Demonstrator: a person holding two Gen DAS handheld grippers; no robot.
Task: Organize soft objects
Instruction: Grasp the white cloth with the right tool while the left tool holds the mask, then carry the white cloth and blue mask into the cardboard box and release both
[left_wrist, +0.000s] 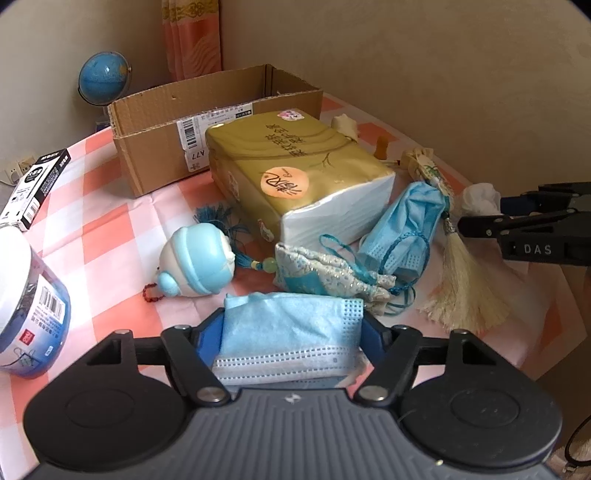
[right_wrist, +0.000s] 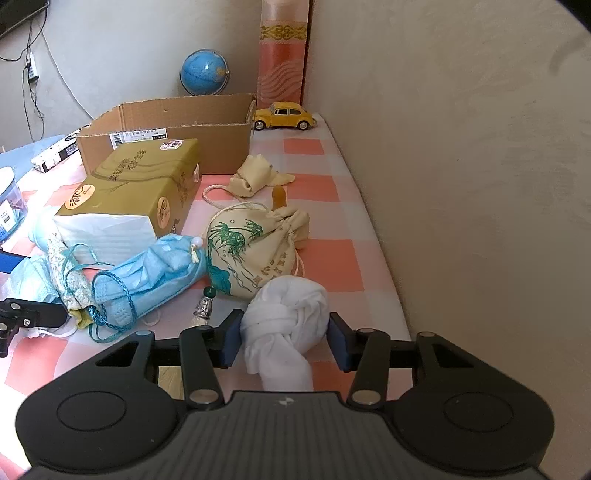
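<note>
My left gripper (left_wrist: 293, 332) is shut on a folded blue face mask (left_wrist: 291, 332). My right gripper (right_wrist: 284, 338) has its pads on both sides of a knotted white cloth (right_wrist: 288, 314), which also shows in the left wrist view (left_wrist: 480, 197). The open cardboard box (left_wrist: 207, 125) stands at the back of the checkered table, seen too in the right wrist view (right_wrist: 166, 125). In front of it lie a gold tissue pack (left_wrist: 295, 173), a second blue mask (left_wrist: 402, 225), a brocade pouch (left_wrist: 325, 273), a cream bamboo-print pouch (right_wrist: 243, 251) and a small cream cloth (right_wrist: 255, 177).
A blue-white round toy (left_wrist: 197, 264) lies left of the pouches. A tub (left_wrist: 26, 306) and a black-white box (left_wrist: 33, 188) sit at the left. A globe (right_wrist: 203, 74) and a yellow toy car (right_wrist: 284, 116) stand by the back wall. The wall runs along the table's right edge.
</note>
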